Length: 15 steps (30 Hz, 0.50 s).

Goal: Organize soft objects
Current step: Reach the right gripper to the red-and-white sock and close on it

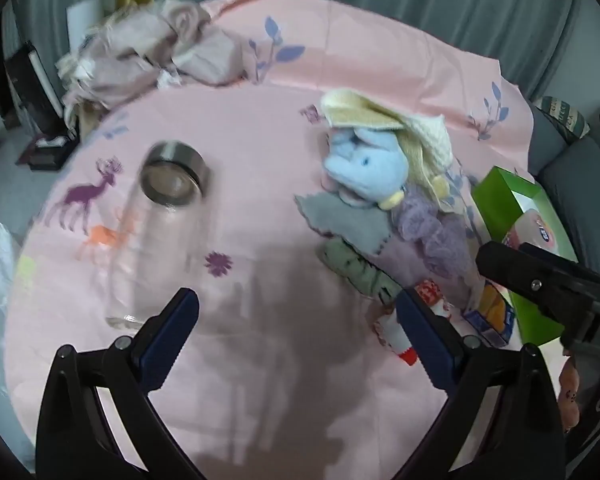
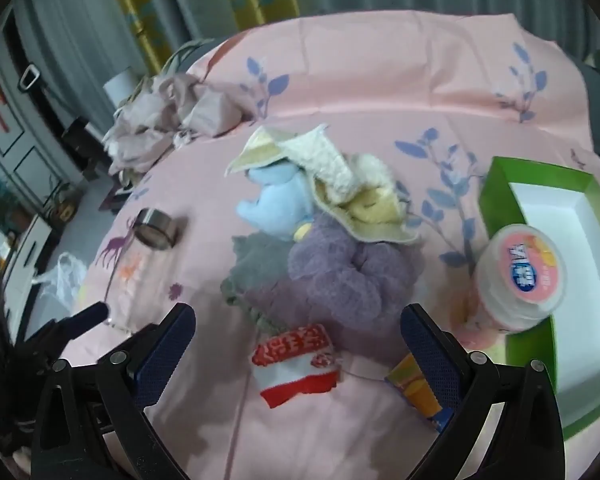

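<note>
Hovering over the pink bedsheet (image 2: 380, 92), the right gripper (image 2: 298, 334) has its jaws spread wide with nothing between them; the left gripper (image 1: 298, 318) is likewise spread wide and empty above bare sheet; nearest the right gripper lies a red-and-white sock (image 2: 296, 364), just short of the pile of soft things (image 2: 320, 240); an orange-and-blue carton (image 2: 416, 396) lies to the right of the sock, partly behind the right-hand finger; the pile holds a grey cloth (image 2: 256, 264) on its left, a purple fluffy towel (image 2: 340, 280) in the middle, a light blue plush toy (image 2: 276, 200) behind that, and a cream-yellow towel (image 2: 340, 184) draped over the toy; right of the pile stands a pink-lidded tub (image 2: 520, 276) at the near edge of an open green box (image 2: 500, 184) with a white inside; left of the pile, well apart from it, a clear glass bottle (image 1: 172, 208) with a metal cap lies on the sheet; beyond the pile, towards the left, sits a crumpled mauve garment (image 2: 172, 120).
</note>
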Each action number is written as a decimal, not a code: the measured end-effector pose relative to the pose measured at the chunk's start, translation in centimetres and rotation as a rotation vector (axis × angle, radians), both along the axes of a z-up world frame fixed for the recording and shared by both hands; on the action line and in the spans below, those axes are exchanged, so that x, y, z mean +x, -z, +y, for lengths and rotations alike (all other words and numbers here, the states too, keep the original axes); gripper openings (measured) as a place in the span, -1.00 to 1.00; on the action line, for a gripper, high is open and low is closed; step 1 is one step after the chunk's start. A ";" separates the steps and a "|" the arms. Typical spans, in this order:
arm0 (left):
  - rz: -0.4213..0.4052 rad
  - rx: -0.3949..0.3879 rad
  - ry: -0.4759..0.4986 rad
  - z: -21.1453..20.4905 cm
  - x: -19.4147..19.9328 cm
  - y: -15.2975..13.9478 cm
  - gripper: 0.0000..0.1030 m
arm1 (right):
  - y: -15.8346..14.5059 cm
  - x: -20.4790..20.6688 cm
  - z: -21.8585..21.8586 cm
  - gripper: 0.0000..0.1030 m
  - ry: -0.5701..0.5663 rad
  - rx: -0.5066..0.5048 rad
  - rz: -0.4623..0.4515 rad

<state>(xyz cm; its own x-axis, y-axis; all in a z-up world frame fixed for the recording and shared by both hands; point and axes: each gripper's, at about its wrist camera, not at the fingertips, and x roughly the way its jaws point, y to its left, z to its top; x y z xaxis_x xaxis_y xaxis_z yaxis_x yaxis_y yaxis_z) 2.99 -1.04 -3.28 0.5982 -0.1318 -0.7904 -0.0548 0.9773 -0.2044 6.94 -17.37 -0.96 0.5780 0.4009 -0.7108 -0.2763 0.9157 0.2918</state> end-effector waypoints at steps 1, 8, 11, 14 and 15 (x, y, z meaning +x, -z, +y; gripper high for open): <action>0.015 -0.023 0.004 0.0 0.3 0.3 0.91 | 0.2 0.0 -0.1 0.91 0.000 0.013 0.007; 0.051 -0.126 0.027 0.0 0.6 1.3 0.77 | 0.3 0.4 0.3 0.34 -0.028 0.098 0.079; 0.059 -0.177 0.050 -0.2 0.2 1.6 0.62 | 1.1 0.2 0.3 0.25 -0.035 0.124 0.124; 0.075 -0.199 0.065 -0.7 0.0 1.9 0.55 | 1.0 0.1 0.0 0.23 -0.036 0.152 0.144; 0.079 -0.201 0.071 -0.7 0.0 2.0 0.54 | 0.9 0.0 -0.1 0.23 -0.037 0.164 0.144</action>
